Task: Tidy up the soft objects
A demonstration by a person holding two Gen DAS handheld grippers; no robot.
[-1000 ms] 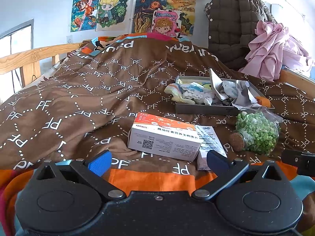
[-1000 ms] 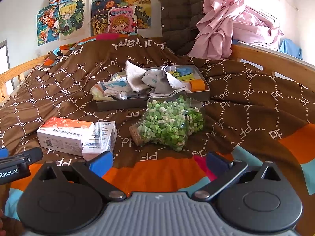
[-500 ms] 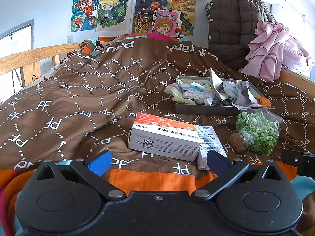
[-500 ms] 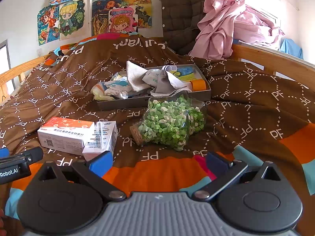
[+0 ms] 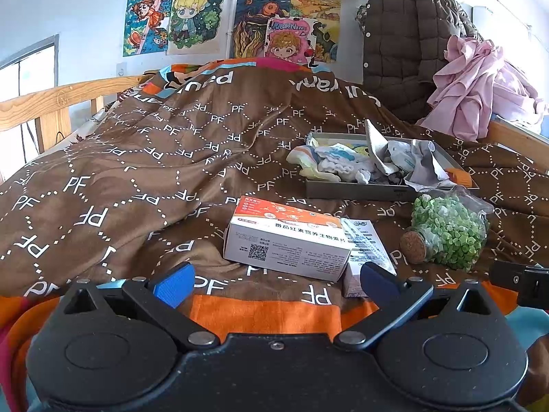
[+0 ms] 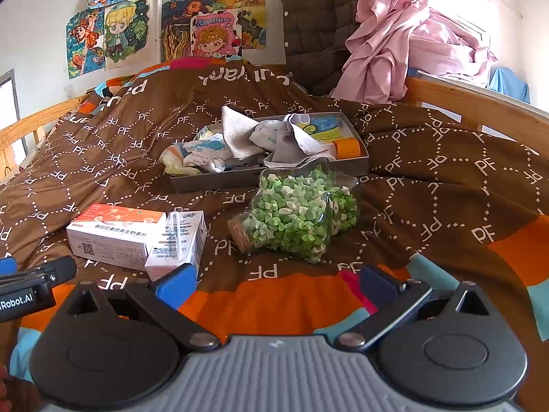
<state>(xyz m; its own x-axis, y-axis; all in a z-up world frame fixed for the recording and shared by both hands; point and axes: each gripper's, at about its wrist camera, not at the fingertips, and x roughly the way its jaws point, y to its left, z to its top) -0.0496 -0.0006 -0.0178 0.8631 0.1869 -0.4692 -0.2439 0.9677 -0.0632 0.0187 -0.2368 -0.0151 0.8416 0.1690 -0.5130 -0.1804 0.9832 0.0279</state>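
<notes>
A grey tray (image 5: 360,192) (image 6: 240,180) lies on the brown bedspread, heaped with soft things: patterned socks (image 5: 329,164) (image 6: 202,154) and grey cloths (image 5: 418,168) (image 6: 291,140). In front of it stand a white and orange carton (image 5: 291,240) (image 6: 116,231), a smaller white box (image 5: 363,247) (image 6: 178,240) and a corked glass jar of green paper stars (image 5: 446,233) (image 6: 302,216). My left gripper (image 5: 274,281) hangs open just short of the carton. My right gripper (image 6: 274,285) is open too, short of the jar, holding nothing.
Wooden bed rails (image 5: 37,103) (image 6: 473,103) run along both sides. A brown quilted jacket (image 5: 408,51) and pink clothes (image 6: 405,44) pile up at the back right. Cartoon posters (image 5: 212,20) cover the wall. The other gripper's edge (image 6: 31,288) shows at far left.
The right gripper has crept slightly forward toward the jar. The left view is almost unchanged, and both grippers stay open.
</notes>
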